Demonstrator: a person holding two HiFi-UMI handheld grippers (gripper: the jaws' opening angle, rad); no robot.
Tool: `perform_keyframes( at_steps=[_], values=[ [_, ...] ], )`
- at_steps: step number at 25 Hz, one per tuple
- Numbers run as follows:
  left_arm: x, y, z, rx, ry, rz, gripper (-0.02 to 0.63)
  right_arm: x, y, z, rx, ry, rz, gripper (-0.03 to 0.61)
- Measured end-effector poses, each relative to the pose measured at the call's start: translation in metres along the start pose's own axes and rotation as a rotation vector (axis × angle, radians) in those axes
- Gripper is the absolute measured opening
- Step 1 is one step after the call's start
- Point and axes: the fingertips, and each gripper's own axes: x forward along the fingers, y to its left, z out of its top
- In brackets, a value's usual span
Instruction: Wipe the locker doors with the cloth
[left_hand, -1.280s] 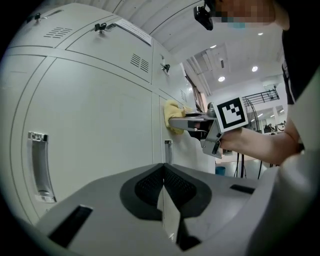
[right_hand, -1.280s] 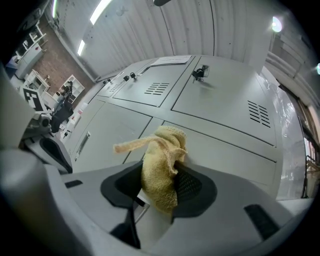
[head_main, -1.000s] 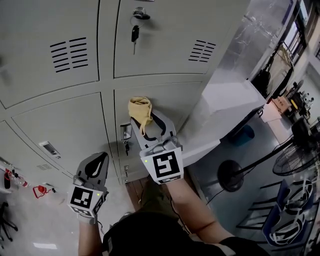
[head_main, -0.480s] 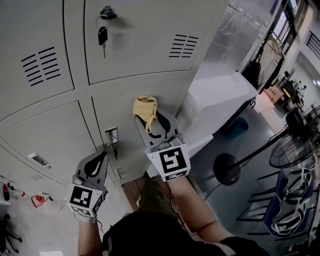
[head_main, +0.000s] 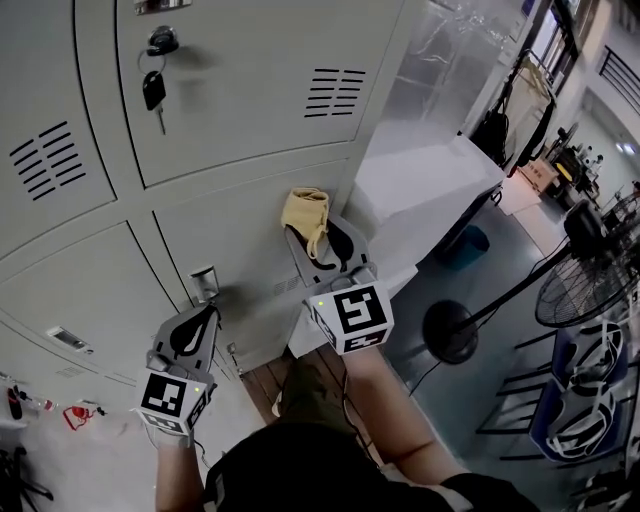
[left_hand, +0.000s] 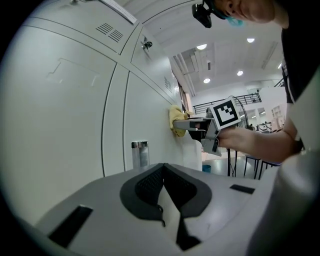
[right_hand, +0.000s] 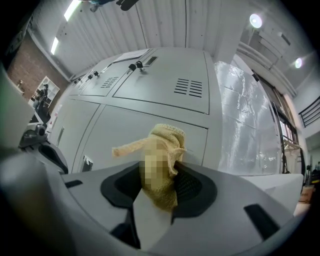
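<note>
My right gripper (head_main: 322, 238) is shut on a bunched yellow cloth (head_main: 305, 212), which it presses against a lower grey locker door (head_main: 240, 250) near that door's right edge. The same cloth (right_hand: 162, 160) sticks up between the jaws in the right gripper view, and the cloth (left_hand: 175, 120) shows on the door in the left gripper view. My left gripper (head_main: 196, 327) is shut with nothing in it, low and to the left, close to the locker's chrome lock (head_main: 204, 282).
A key (head_main: 153, 90) hangs from the lock of the upper locker door (head_main: 250, 70). Right of the lockers stands a plastic-wrapped white cabinet (head_main: 430, 180). Farther right are a floor fan (head_main: 580, 290), a fan base (head_main: 448, 331) and chairs.
The right gripper has slid the cloth rightward along the lower door, toward its right edge. The view has turned right. The left gripper has stayed low and shut.
</note>
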Motion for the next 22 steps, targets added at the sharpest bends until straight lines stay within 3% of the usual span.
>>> perform_keyframes(
  at_steps=[10, 22],
  values=[
    [0.023, -0.016, -0.001, 0.016, 0.014, -0.047, 0.009, -0.007, -0.037, -0.02, 0.061, 0.02, -0.054, 0.178],
    [0.017, -0.014, -0.014, -0.006, 0.035, -0.031, 0.009, -0.011, -0.042, -0.038, 0.106, 0.053, -0.083, 0.176]
  ],
)
